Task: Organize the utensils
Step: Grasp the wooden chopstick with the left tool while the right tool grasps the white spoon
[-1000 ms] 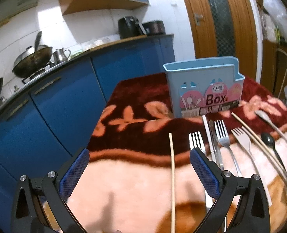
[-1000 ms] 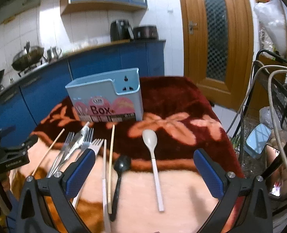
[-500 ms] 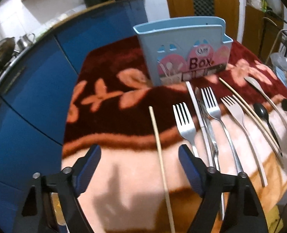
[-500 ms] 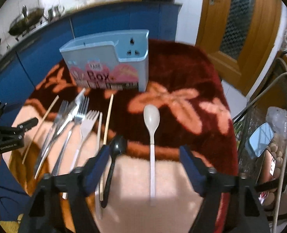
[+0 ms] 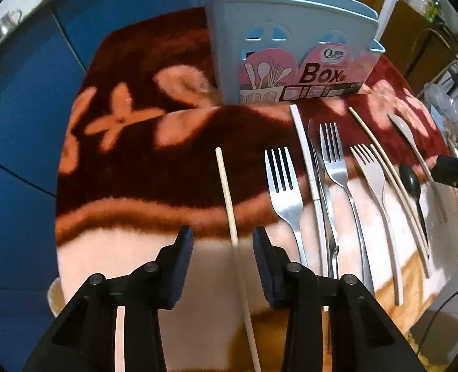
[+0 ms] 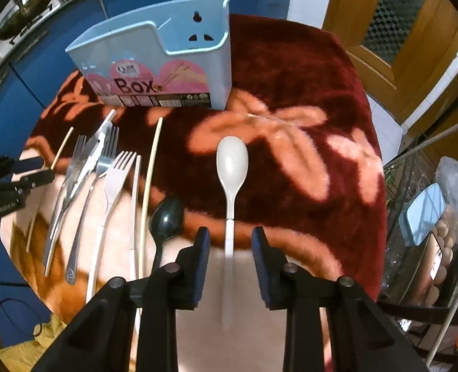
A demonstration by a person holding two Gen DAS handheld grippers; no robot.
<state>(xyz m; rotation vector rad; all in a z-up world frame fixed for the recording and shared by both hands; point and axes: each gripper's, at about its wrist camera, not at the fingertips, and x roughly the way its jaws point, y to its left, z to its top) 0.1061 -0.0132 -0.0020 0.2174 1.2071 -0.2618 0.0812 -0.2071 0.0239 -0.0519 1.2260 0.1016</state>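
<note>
A light blue utensil box (image 5: pixel 291 46) stands upright at the back of the blanket-covered table; it also shows in the right wrist view (image 6: pixel 163 62). My left gripper (image 5: pixel 222 241) is open, its jaws straddling a lone wooden chopstick (image 5: pixel 229 204) that lies flat. To its right lie steel forks (image 5: pixel 283 186), knives, a pale fork, another chopstick and a black spoon (image 5: pixel 410 179). My right gripper (image 6: pixel 230 243) is open, its jaws either side of the handle of a white spoon (image 6: pixel 231 167) lying flat. The black spoon (image 6: pixel 166 217) lies just left of it.
The table carries a red and peach flowered blanket (image 6: pixel 306 93). Blue kitchen cabinets (image 5: pixel 21 99) run along the left. A wooden door (image 6: pixel 393 24) is at the back right. A wire rack with bags and a blue mirror (image 6: pixel 421 214) stands off the table's right edge.
Both grippers have dropped lower and closer to the table. Both jaws have narrowed, the left around the lone chopstick, the right around the white spoon's handle.
</note>
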